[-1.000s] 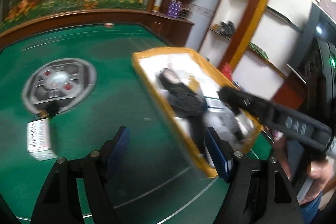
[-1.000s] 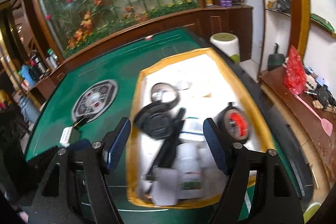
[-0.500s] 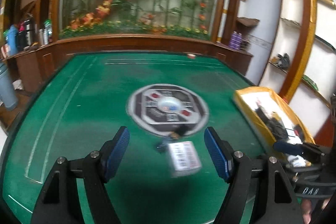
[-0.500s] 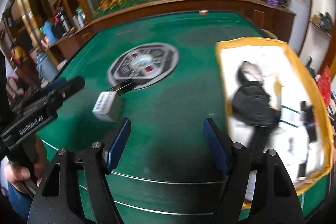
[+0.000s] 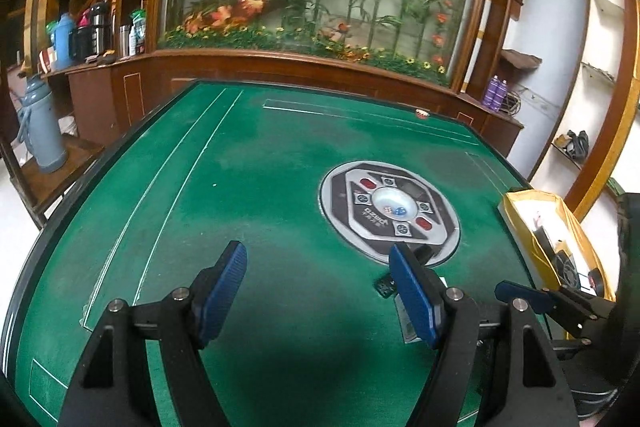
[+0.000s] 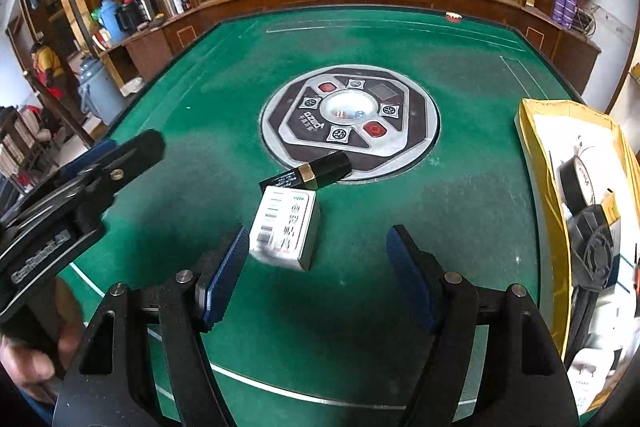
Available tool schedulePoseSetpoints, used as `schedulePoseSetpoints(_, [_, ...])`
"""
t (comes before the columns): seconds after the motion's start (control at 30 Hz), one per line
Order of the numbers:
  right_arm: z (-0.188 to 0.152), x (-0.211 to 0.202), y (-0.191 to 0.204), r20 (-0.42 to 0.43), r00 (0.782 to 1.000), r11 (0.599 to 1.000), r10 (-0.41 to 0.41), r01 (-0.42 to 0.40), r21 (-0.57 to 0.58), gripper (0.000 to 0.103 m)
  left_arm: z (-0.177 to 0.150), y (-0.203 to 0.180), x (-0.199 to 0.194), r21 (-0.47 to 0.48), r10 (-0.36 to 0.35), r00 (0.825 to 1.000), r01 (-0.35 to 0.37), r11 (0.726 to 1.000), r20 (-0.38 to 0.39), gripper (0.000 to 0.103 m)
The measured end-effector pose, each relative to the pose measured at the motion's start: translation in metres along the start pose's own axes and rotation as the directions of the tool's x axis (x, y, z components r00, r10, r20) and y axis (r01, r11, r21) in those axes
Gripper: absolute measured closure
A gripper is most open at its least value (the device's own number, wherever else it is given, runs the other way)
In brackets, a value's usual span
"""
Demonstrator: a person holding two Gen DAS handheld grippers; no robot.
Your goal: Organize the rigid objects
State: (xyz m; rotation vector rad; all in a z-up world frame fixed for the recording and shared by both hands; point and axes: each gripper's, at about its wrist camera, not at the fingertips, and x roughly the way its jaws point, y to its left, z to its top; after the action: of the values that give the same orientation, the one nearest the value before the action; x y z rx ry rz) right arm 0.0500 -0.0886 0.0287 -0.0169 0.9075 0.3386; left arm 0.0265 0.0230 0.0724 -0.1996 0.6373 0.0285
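While your right gripper [image 6: 314, 267] hangs over the green felt, its two blue-padded jaws stand wide apart with nothing between them. Just ahead of the gap lies one white carton [image 6: 286, 229], flat on the mahjong table [image 6: 200, 99], printed face up, closer to your left pad than your right. Touching its far end is one black box with a gold band [image 6: 310, 175], tilted, its far tip resting on the rim of the round control panel [image 6: 424, 143] at the table's centre. That's two loose items on the felt.

Off to the right, one yellow-rimmed tray [image 6: 538, 163] sits at the table edge, already holding black items and white packs; you can't count those cleanly from here.

Your left gripper [image 5: 318, 287] is likewise spread wide and empty, two blue pads over bare felt. The same carton [image 5: 406, 321] peeks out behind its right finger, mostly hidden. At the left of the right wrist view, your hand [image 6: 36, 355] grips that tool's handle.
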Motion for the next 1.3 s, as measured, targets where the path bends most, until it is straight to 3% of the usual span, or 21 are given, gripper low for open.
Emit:
schedulePoseSetpoints(0.33, [0.012,0.025,0.005,-0.029,0.999,1.0,-0.023,0.023,-0.007,0.031,0.001,0.003,0.006,-0.003,0.001,1.0,-0.001,1.0,-0.023,0.029])
schedulePoseSetpoints(0.53, [0.012,0.022,0.007,-0.035,0.999,1.0,0.009,-0.009,-0.002,0.031,0.001,0.009,0.008,-0.022,0.017,0.999,-0.018,1.0,-0.027,0.029])
schedulePoseSetpoints(0.7, [0.012,0.034,0.015,-0.049,0.998,0.999,-0.033,0.031,-0.04,0.031,0.001,0.009,0.011,-0.022,0.02,0.999,-0.021,1.0,-0.043,0.029])
schedulePoseSetpoints(0.73, [0.011,0.039,0.015,-0.058,0.998,0.999,-0.037,0.035,-0.037,0.033,0.001,0.009,0.011,-0.02,0.019,0.999,-0.02,1.0,-0.045,0.029])
schedulePoseSetpoints(0.8, [0.01,0.043,0.011,-0.059,0.998,0.999,-0.03,0.028,-0.033,0.07,0.0,0.008,0.012,-0.018,0.01,0.999,-0.011,1.0,-0.052,0.029])
schedulePoseSetpoints(0.83, [0.01,0.044,0.007,-0.067,0.997,0.999,-0.038,0.037,-0.026,0.07,0.0,0.008,0.012,-0.015,0.004,0.998,-0.004,1.0,-0.055,0.029])
schedulePoseSetpoints(0.97, [0.011,0.03,-0.02,-0.007,1.0,0.999,-0.03,0.031,0.044,0.07,0.0,-0.004,0.017,0.032,-0.056,0.995,0.059,0.998,-0.081,0.029])
schedulePoseSetpoints(1.03, [0.011,0.024,-0.036,0.026,0.999,0.997,-0.028,0.025,0.08,0.07,0.0,-0.02,0.021,0.108,-0.105,0.989,0.116,0.987,-0.103,0.029])
schedulePoseSetpoints(1.17, [0.008,0.021,-0.066,0.058,0.998,0.988,-0.017,0.008,0.151,0.07,0.001,-0.049,0.037,0.264,-0.172,0.971,0.212,0.941,-0.165,0.029])
schedulePoseSetpoints(1.3, [0.007,0.022,-0.085,0.064,0.998,0.977,0.0,-0.014,0.214,0.07,0.005,-0.065,0.061,0.323,-0.197,0.946,0.276,0.905,-0.257,0.034])
